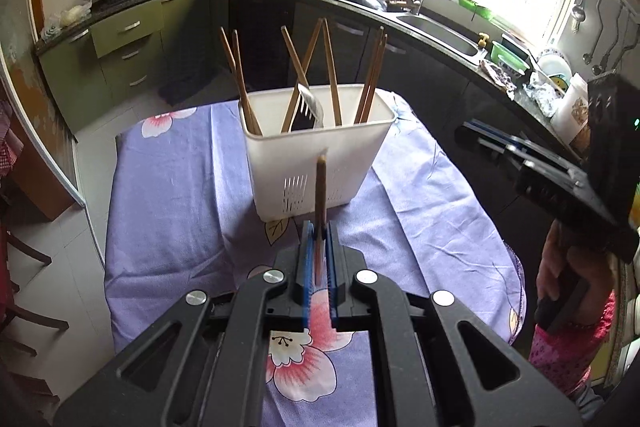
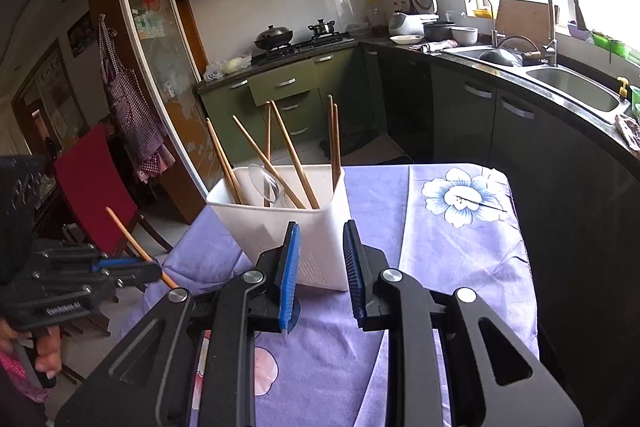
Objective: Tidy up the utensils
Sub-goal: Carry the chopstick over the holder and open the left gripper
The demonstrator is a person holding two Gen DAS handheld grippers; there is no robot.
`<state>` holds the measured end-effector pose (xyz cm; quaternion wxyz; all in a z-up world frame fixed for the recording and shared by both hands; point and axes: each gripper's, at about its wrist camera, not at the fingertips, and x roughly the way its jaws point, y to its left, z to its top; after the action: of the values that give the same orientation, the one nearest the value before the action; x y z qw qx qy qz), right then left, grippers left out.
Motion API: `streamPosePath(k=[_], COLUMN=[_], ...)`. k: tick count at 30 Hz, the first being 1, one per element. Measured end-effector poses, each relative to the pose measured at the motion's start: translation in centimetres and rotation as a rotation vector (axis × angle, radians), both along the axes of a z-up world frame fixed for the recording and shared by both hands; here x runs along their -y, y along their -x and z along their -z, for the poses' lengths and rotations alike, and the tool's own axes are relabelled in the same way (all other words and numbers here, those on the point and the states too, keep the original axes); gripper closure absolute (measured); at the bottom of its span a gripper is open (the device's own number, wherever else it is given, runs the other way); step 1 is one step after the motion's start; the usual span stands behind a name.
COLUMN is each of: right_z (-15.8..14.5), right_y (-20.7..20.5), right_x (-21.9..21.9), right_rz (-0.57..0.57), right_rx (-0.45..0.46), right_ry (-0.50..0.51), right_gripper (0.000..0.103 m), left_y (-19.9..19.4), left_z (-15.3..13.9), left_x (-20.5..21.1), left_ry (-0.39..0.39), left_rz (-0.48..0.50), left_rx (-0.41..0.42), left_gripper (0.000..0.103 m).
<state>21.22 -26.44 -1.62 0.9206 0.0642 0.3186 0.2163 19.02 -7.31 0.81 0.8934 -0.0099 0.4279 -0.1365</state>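
Room: I see bare lilac cloth (image 2: 460, 259) around the white caddy (image 1: 316, 163) | left gripper (image 1: 319, 231) clamped on one chopstick (image 1: 321, 187), upright before the caddy | right gripper (image 2: 320, 259) parted, nothing between, just short of the caddy | kitchen counter (image 2: 560, 95) beyond.

The tablecloth (image 1: 180, 187) is lilac, printed with pink-and-white blossoms and one blue-and-white flower (image 2: 460, 197). The utensil holder (image 1: 316, 163) is white plastic. The chopsticks (image 1: 332, 75) in it are brown wood, as is the chopstick (image 1: 321, 187) between the blue pads (image 1: 306, 259) of the black left gripper (image 1: 319, 235). The kitchen cabinets (image 2: 284, 87) are olive green; the chair (image 2: 94, 187) is red.
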Motion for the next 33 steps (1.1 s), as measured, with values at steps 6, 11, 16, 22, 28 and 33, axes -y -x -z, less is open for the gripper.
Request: streamPosePath(k=[6, 11, 16, 22, 28, 33], right_z=[1.7, 3.6, 5.3, 7.0, 7.6, 7.4], right_y=[1.1, 2.6, 3.7, 4.2, 4.4, 4.2], right_x=[1.6, 2.1, 1.9, 2.0, 2.1, 1.5], right_rz=[0.009, 0.011, 0.002, -0.007, -0.010, -0.016], right_rx=[-0.024, -0.042, -0.070, -0.103, -0.115, -0.115], right_ry=[-0.034, -0.052, -0.064, -0.086, -0.095, -0.078], right_gripper=[0.080, 0.080, 0.080, 0.080, 0.080, 0.080], left_y=[-0.8, -1.4, -1.8, -2.7, -5.5, -7.9], left_z=[-3.5, -7.1, -10.6, -14.0, -13.4, -10.2], left_x=[0.1, 0.5, 0.7, 0.6, 0.7, 0.4], left_ry=[0.012, 0.016, 0.006, -0.002, -0.043, -0.052], left_rz=[-0.009, -0.011, -0.024, -0.059, -0.092, -0.099], left_rx=[0.070, 0.122, 0.180, 0.261, 0.227, 0.135], left_gripper=[0.097, 0.097, 0.097, 0.097, 0.097, 0.097])
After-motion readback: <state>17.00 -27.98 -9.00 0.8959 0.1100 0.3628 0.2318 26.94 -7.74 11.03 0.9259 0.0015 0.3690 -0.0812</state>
